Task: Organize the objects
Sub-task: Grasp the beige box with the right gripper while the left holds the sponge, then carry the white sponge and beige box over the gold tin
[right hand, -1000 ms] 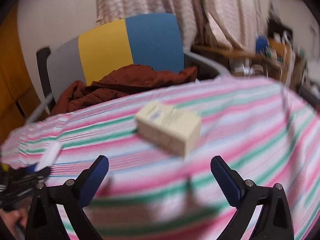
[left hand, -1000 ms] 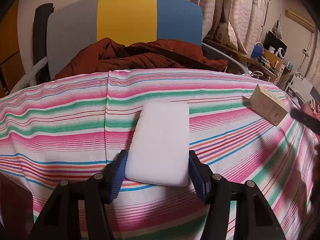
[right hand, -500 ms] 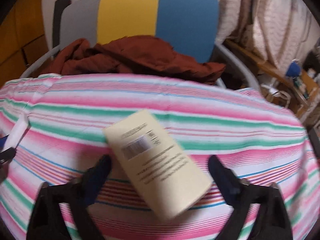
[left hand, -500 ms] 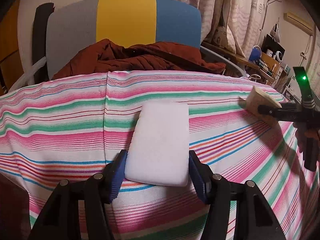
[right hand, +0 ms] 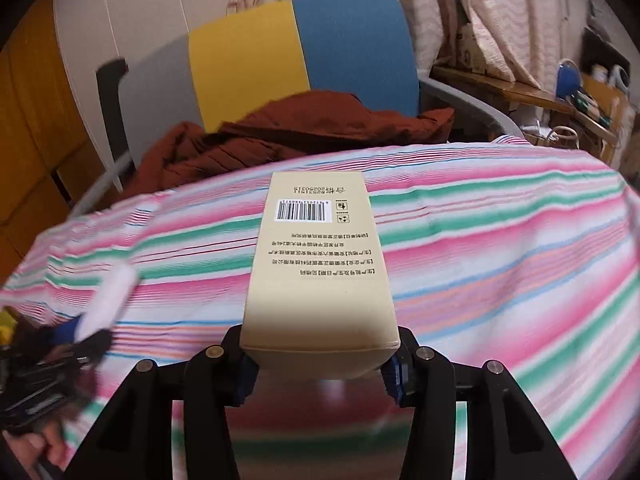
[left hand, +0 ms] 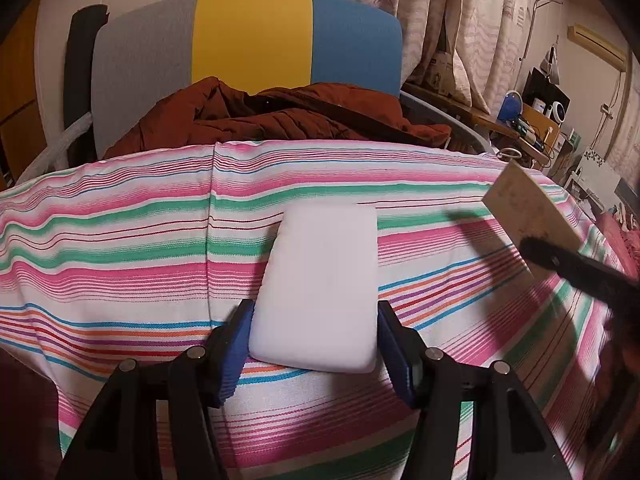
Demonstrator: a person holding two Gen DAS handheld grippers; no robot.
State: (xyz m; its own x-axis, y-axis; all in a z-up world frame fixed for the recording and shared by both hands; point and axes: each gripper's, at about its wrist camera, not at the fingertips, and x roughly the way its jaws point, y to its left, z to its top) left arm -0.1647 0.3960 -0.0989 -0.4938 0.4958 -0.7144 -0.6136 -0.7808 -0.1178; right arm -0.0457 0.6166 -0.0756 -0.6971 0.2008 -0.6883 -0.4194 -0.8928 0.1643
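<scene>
While left tongs pinch sponge, right tongs, angled downward, clamp box.

In the left wrist view the right gripper is blurred, hiding the beige box's lower corner

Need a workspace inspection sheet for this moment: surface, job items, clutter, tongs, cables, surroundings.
Surface: striped cloth covers the worktop, a fold line running front to back.
Job's things: white pad in the left tongs; beige box, barcode face up, in the right tongs.
Clutter: nothing seen on the cloth.
Tongs: left tongs shut on the pad; right tongs have just been closing, pads now against the box's near end.
Cables: some on the far desk, too small to trace.
Surroundings: grey, yellow and blue chair holding a rust-brown jacket; curtains behind.
</scene>
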